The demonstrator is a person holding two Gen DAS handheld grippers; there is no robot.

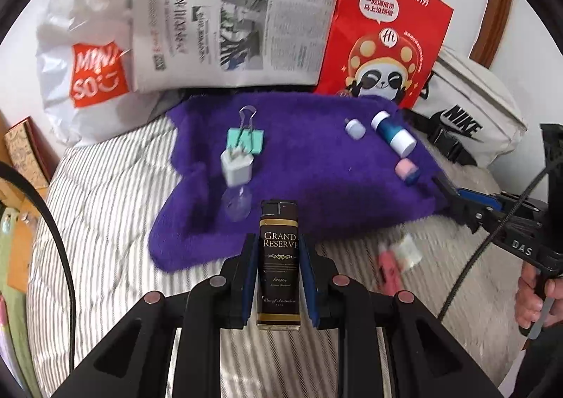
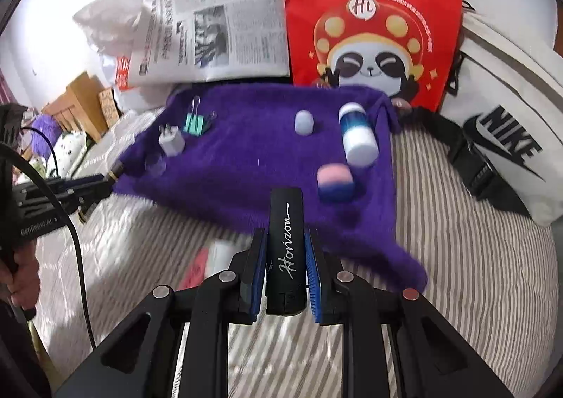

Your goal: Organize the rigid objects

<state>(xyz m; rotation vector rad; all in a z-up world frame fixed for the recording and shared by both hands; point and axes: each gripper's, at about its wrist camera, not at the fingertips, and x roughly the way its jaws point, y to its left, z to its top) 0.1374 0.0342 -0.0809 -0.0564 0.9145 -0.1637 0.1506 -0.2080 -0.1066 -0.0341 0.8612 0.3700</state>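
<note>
Left wrist view: my left gripper (image 1: 278,278) clamps a Grand Reserve lighter (image 1: 279,266) above the purple towel's (image 1: 309,165) near edge. Binder clip (image 1: 245,137), charger plug (image 1: 236,167) and three small bottles already lie there.

Right wrist view: my right gripper (image 2: 284,275) clamps a black Horizon lighter (image 2: 285,250). I judge both lighters remain unplaced.
</note>
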